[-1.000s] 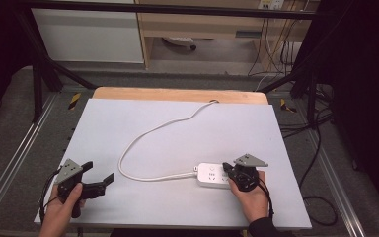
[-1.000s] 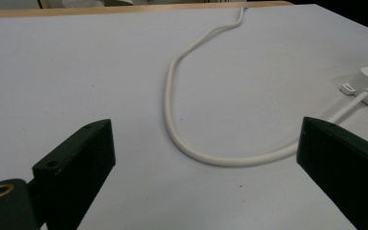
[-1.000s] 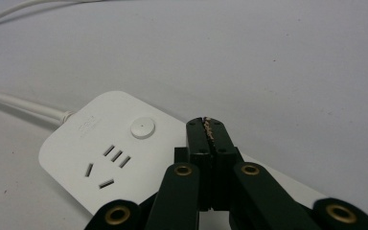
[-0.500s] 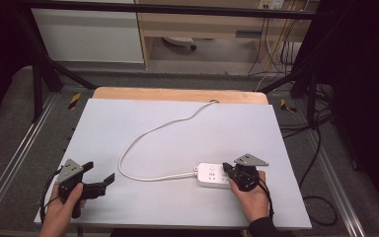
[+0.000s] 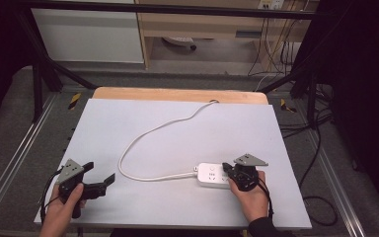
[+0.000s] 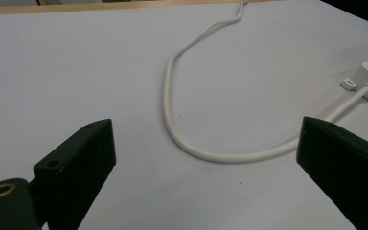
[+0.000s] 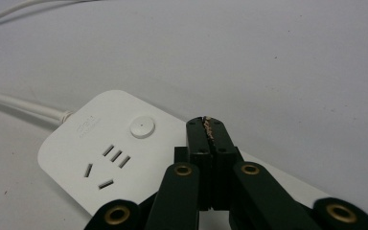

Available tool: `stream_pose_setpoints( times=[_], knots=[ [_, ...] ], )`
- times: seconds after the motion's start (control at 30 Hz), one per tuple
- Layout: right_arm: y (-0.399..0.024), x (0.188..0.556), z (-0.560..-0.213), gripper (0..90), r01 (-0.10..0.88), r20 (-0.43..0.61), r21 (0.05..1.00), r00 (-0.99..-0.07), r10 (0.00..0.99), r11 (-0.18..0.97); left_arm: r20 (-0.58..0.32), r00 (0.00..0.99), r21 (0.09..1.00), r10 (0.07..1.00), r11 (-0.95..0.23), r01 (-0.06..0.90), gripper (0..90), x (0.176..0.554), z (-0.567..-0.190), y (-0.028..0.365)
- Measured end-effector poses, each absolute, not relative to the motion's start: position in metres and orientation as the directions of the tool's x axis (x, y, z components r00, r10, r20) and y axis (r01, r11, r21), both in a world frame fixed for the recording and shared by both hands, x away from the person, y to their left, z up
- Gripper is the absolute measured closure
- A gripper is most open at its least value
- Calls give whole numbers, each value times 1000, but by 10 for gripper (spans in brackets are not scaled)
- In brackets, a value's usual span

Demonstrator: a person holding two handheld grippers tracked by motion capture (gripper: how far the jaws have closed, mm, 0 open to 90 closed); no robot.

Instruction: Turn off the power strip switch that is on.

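Nothing moved: left tongs (image 5: 100, 180) wide on grey table (image 5: 177, 128); right tongs (image 7: 209, 125) closed over power strip (image 7: 100, 153).

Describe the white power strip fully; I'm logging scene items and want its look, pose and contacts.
The power strip is a flat white plastic-looking block with rounded corners, lying face up on the grey table near its front right. Its top shows a round button and slotted sockets. A white cord leaves its left end and loops back across the table. The right hand-held gripper, jaws shut, sits over its right part.
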State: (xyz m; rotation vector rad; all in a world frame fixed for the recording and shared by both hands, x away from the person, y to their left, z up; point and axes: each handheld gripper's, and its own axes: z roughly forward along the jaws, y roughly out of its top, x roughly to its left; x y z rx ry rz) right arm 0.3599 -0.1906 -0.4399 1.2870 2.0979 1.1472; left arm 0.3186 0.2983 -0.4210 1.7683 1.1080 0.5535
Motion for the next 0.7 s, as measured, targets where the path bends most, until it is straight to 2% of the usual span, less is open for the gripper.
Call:
stream_pose_setpoints(
  times=[0.7],
  knots=[
    [-194, 360, -440, 900, 529, 74, 820, -477, 876, 219, -103, 487, 885, 867, -143, 443, 62, 319, -421, 298]
  ],
)
